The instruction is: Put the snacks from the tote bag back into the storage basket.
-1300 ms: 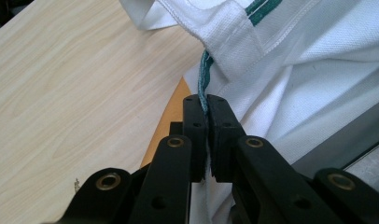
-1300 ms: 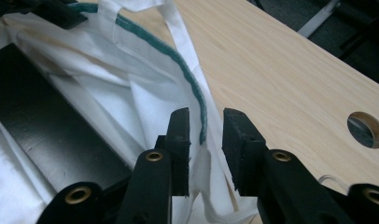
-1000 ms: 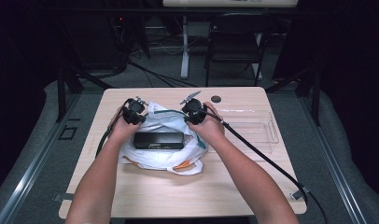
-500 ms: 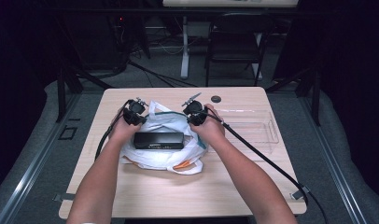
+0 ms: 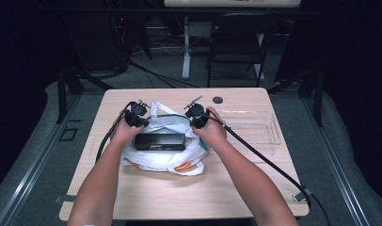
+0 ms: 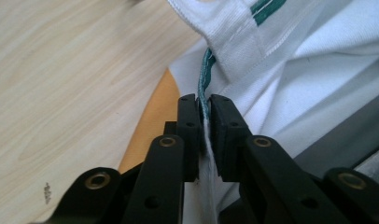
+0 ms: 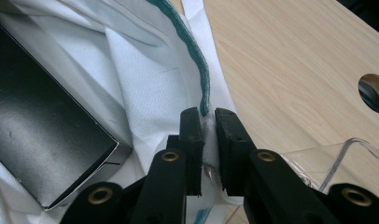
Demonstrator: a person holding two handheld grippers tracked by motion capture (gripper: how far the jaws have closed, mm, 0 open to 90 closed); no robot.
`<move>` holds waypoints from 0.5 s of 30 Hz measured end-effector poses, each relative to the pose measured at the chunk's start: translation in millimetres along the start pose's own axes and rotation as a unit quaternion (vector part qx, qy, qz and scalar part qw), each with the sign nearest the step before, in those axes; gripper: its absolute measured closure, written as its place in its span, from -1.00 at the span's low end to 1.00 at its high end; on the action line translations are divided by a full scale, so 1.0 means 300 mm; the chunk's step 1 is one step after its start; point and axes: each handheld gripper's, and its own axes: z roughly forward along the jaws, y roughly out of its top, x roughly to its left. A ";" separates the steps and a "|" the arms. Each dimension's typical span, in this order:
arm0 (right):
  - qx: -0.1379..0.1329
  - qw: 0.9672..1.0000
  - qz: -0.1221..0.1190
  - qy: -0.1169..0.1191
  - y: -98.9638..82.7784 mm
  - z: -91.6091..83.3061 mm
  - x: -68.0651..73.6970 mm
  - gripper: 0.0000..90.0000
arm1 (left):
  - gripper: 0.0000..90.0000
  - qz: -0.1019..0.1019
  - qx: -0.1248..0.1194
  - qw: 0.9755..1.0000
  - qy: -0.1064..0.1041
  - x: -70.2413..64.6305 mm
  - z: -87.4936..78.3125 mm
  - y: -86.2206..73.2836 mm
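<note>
Bag [image 5: 163, 157] unmoved since earlier frame | one black box [image 5: 160, 141] inside | left gripper [image 6: 204, 105] loosening, pinching rim | right gripper [image 7: 205, 116] pinching rim

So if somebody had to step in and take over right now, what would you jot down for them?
Left hand-held gripper: jaws pinch the green-trimmed edge of the white bag; they have just been easing open a little, with the fabric between them.
Right hand-held gripper: shut on the bag's opposite edge.
Things: the bag lies mid-table with the black box in its open mouth. An orange patch shows at its near side. A clear tray sits to the right.
Done: both rims gripped, box resting in the bag.
Left: probably pulling the rim up around the box; check the left grip first.
</note>
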 end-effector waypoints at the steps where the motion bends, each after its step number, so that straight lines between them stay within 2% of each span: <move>1: -0.003 1.000 0.003 0.000 -0.002 0.003 0.001 0.81 | 0.78 0.002 0.001 1.000 -0.003 0.000 -0.004 0.001; 4: 0.001 1.000 0.001 -0.002 -0.003 0.005 -0.002 0.81 | 0.71 0.003 -0.006 1.000 -0.008 -0.002 -0.016 0.003; 5: -0.008 1.000 0.010 0.000 -0.006 0.011 0.001 0.81 | 0.68 0.004 -0.007 1.000 -0.007 -0.003 -0.020 0.003; 8: 0.000 1.000 0.008 0.000 -0.006 0.010 -0.002 0.81 | 0.60 0.005 -0.010 1.000 -0.002 -0.003 -0.032 0.003; 10: 0.001 1.000 0.008 -0.002 -0.008 0.010 -0.002 0.81 | 0.57 0.007 -0.011 1.000 -0.008 -0.001 -0.044 0.003; 15: 0.004 1.000 0.004 0.000 -0.010 0.011 -0.004 0.81 | 0.45 0.021 -0.026 0.999 -0.009 -0.005 -0.083 0.001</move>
